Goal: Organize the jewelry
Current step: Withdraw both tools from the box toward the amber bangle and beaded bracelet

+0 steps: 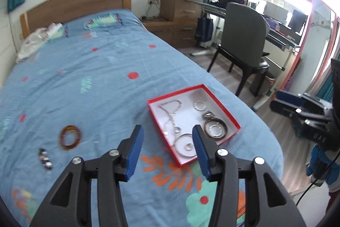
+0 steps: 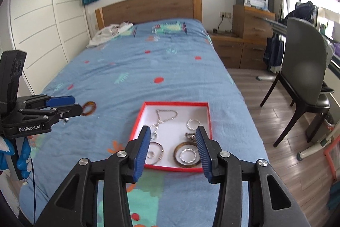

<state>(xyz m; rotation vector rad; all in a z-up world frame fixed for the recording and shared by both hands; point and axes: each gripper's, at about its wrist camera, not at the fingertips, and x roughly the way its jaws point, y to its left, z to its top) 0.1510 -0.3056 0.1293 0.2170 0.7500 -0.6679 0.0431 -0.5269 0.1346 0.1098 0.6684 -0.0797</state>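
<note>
A red-rimmed white tray (image 1: pixel 214 99) lies on the blue bedspread and holds a silver chain necklace (image 1: pixel 170 112), several silver rings and bangles, and a brown bangle (image 1: pixel 215 131). It also shows in the right wrist view (image 2: pixel 176 104). An amber bangle (image 1: pixel 70 137) and a small dark beaded piece (image 1: pixel 45 157) lie on the bedspread left of the tray. My left gripper (image 1: pixel 167 139) is open and empty above the bed, just left of the tray. My right gripper (image 2: pixel 173 137) is open and empty above the tray's near edge.
The bed (image 1: pixel 85 69) has a wooden headboard (image 2: pixel 148 7) and white cloth (image 2: pixel 108 32) near it. A grey chair (image 2: pixel 306 69), wooden drawers (image 2: pixel 250 35) and a desk stand to the right on a wood floor.
</note>
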